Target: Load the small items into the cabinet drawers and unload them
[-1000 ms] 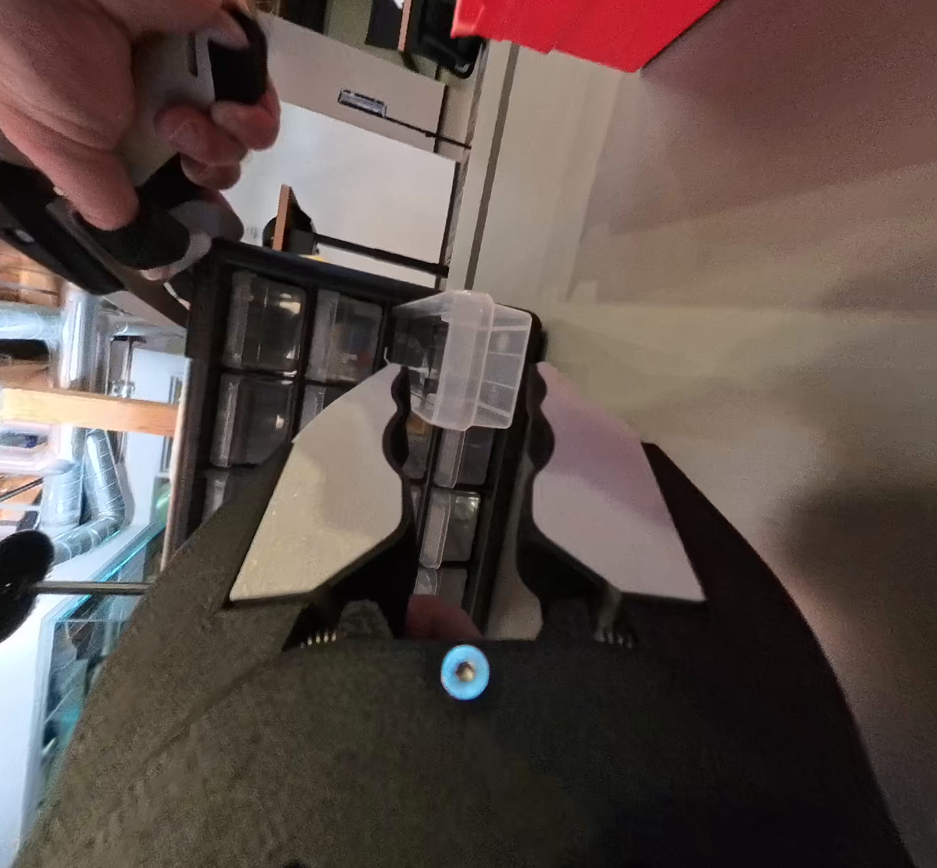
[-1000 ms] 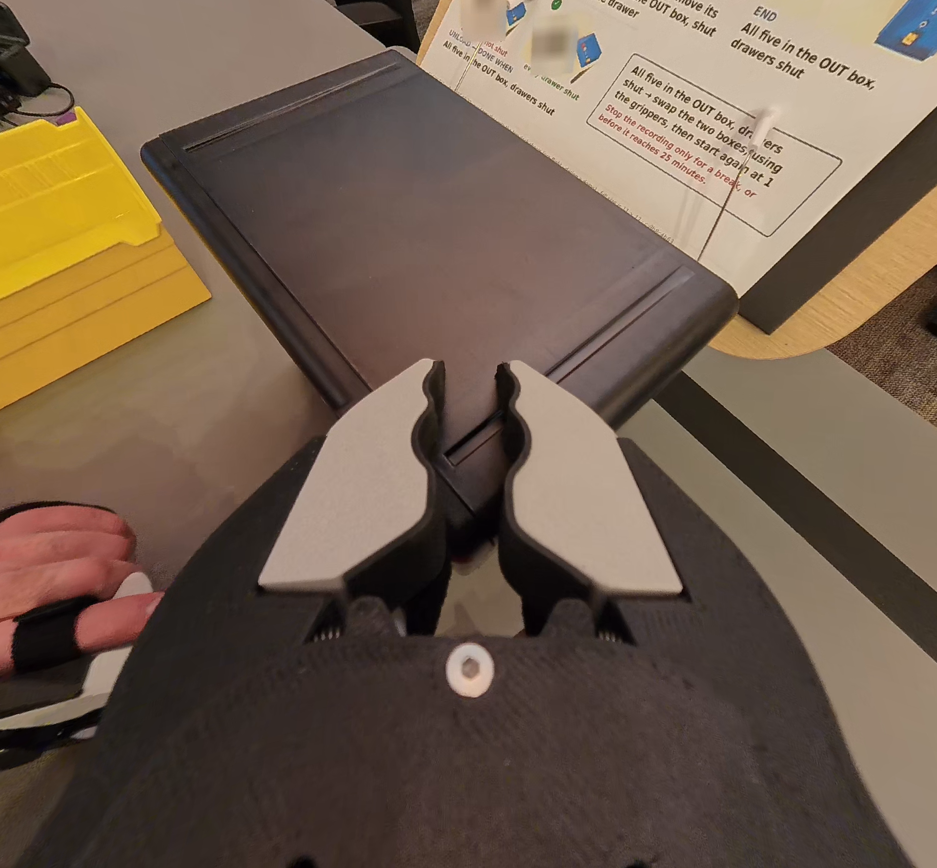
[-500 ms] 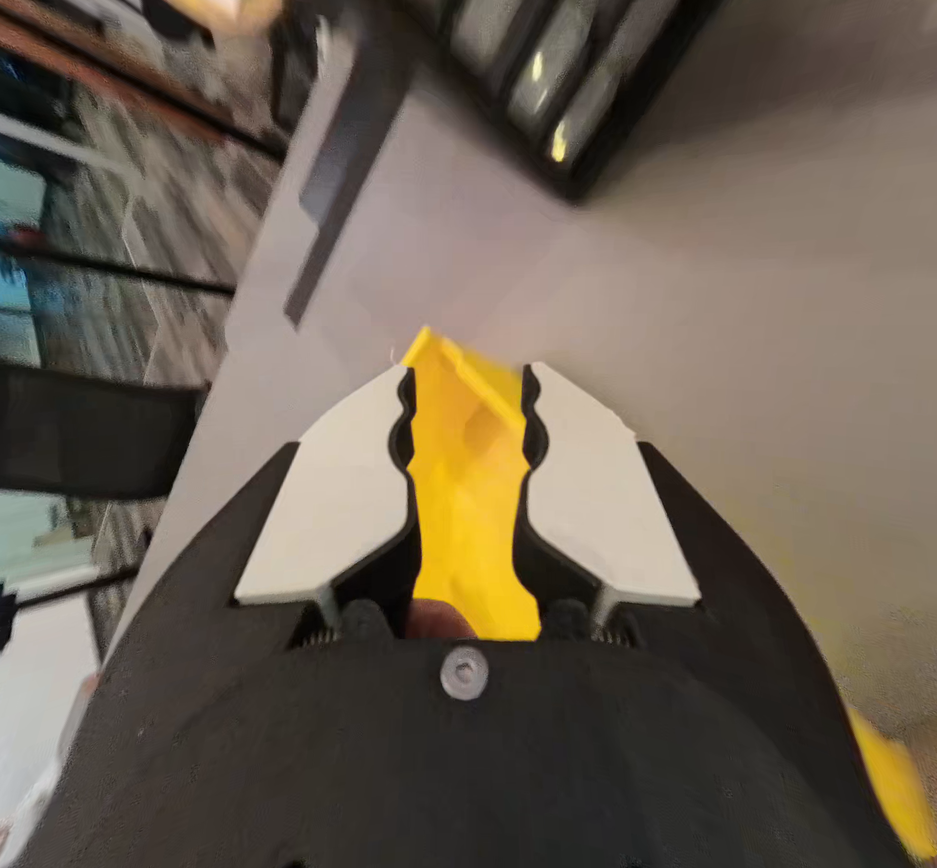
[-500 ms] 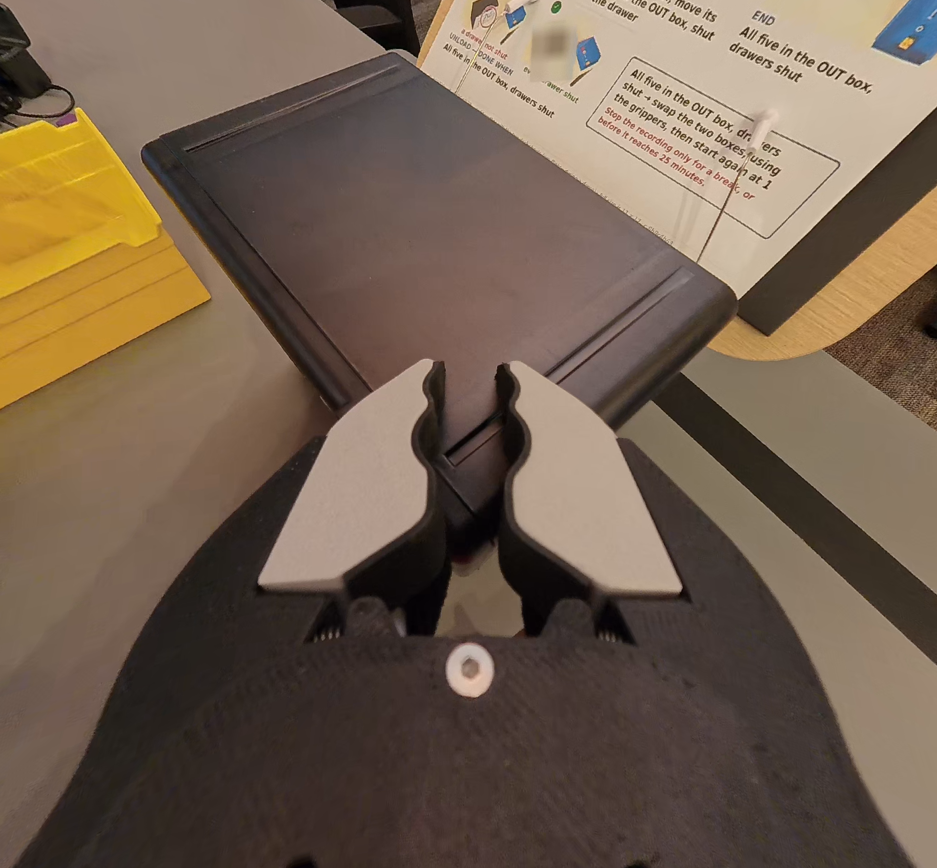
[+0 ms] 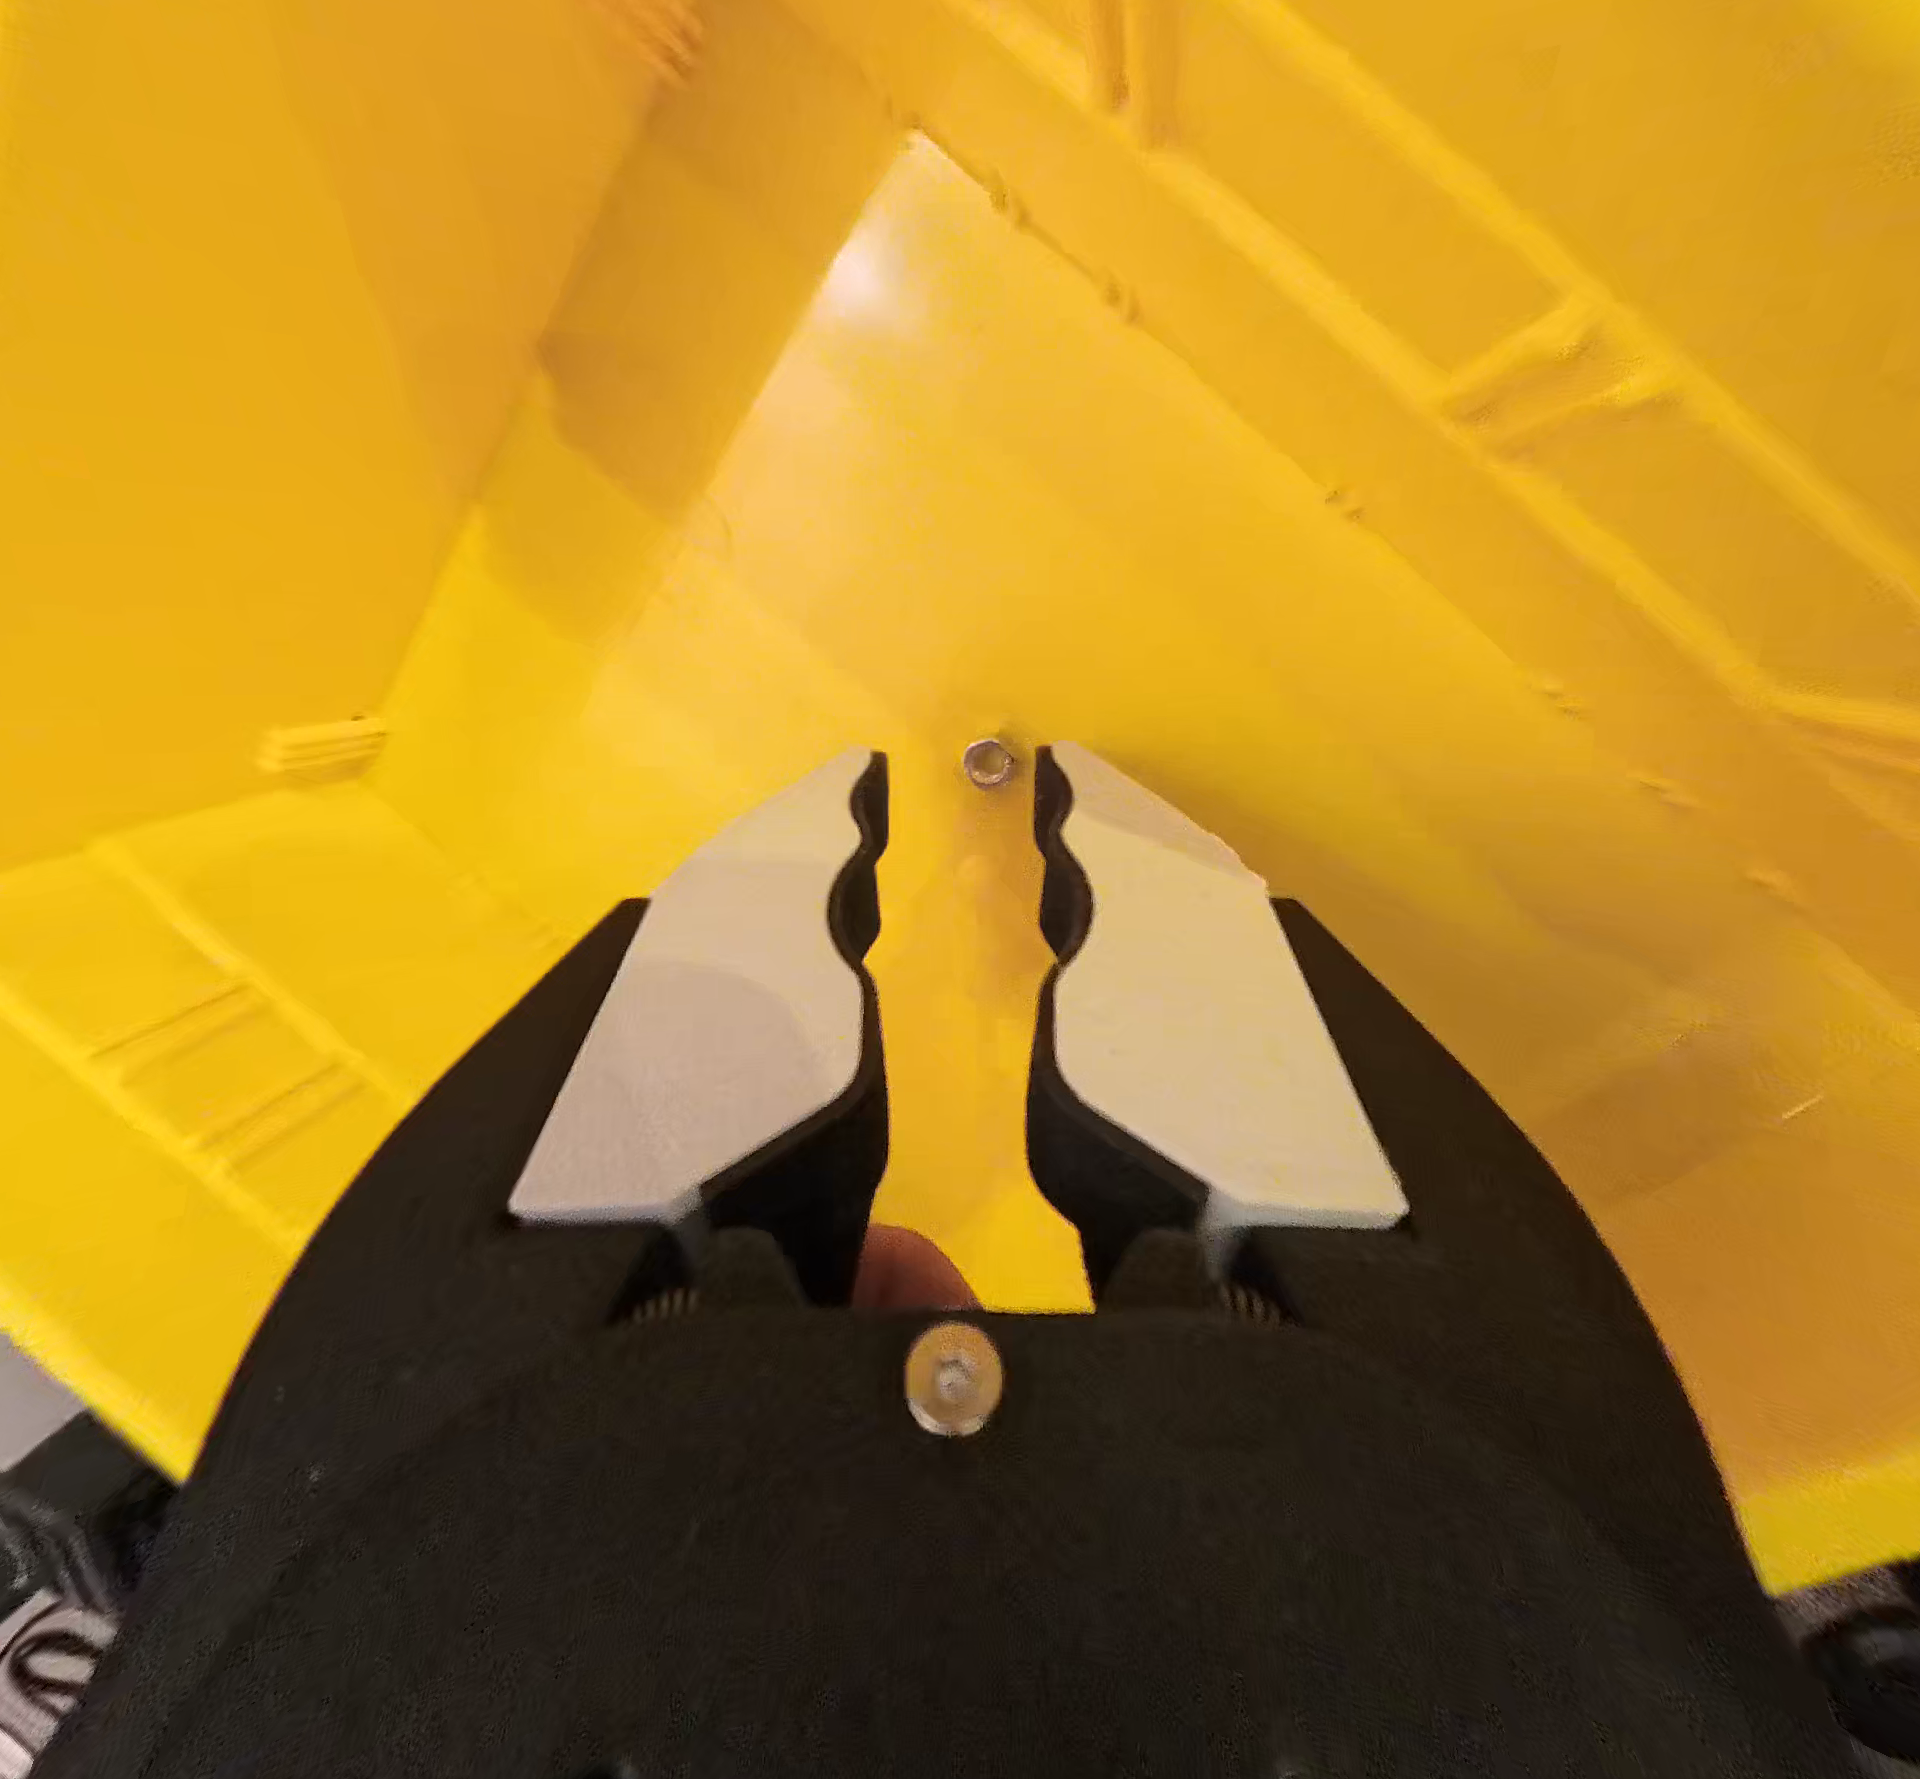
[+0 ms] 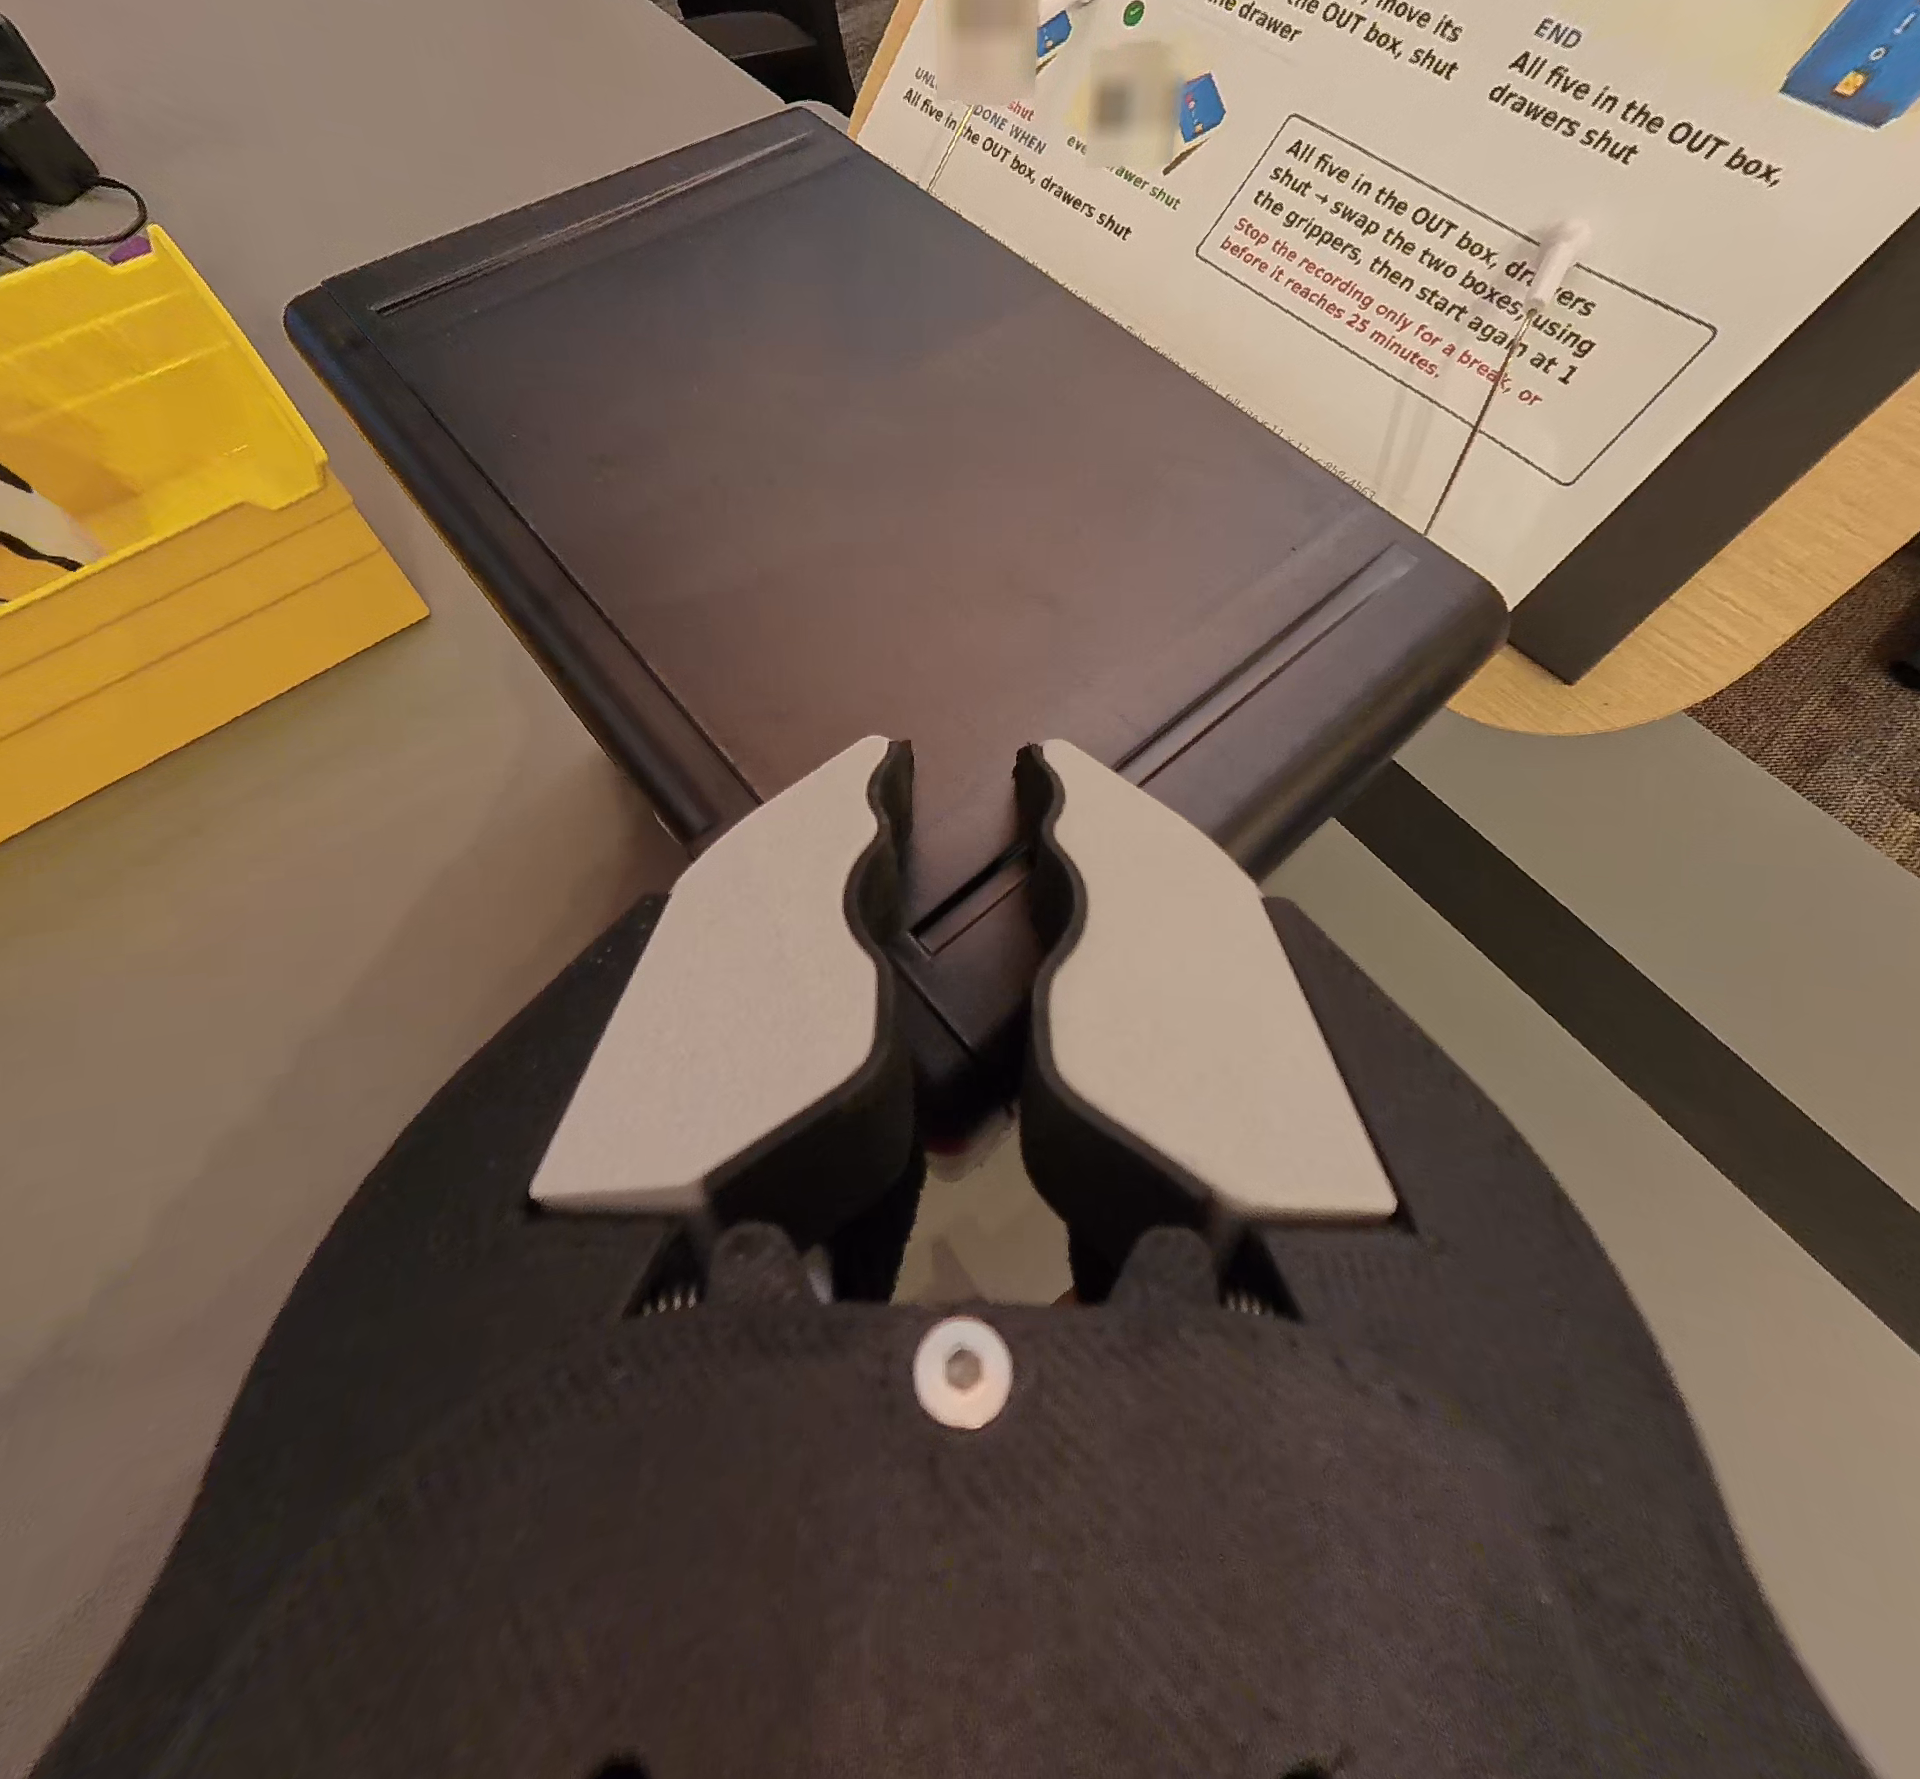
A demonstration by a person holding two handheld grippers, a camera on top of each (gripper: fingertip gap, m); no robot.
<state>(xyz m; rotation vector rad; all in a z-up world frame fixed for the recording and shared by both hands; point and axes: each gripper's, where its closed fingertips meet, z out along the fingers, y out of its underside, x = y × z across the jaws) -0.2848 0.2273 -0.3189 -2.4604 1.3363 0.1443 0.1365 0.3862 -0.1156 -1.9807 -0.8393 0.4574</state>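
Observation:
My left gripper [image 5: 961, 768] is open and points down into a yellow bin [image 5: 1351, 794]. A small metal ring [image 5: 980, 761] lies on the bin floor between its fingertips, untouched. My right gripper [image 6: 964, 761] is over the near corner of the black drawer cabinet's top [image 6: 883, 482], its jaws a narrow gap apart with nothing between them. The drawers are hidden from both views. The yellow bin also shows at the left of the right wrist view [image 6: 156, 441], with a bit of the left gripper inside it.
A slanted instruction board [image 6: 1403, 119] stands right behind the cabinet. The grey table [image 6: 312, 950] runs left and in front. A dark strip [image 6: 1621, 981] crosses the table at right. Black cables [image 6: 42, 160] lie at the far left. The grippers' ends are close to 50 cm from one another.
My left gripper left the cabinet's pulled-out clear drawer, swung across the table and dropped into the yellow bin, its jaws narrower. The right gripper has stayed on the cabinet top.

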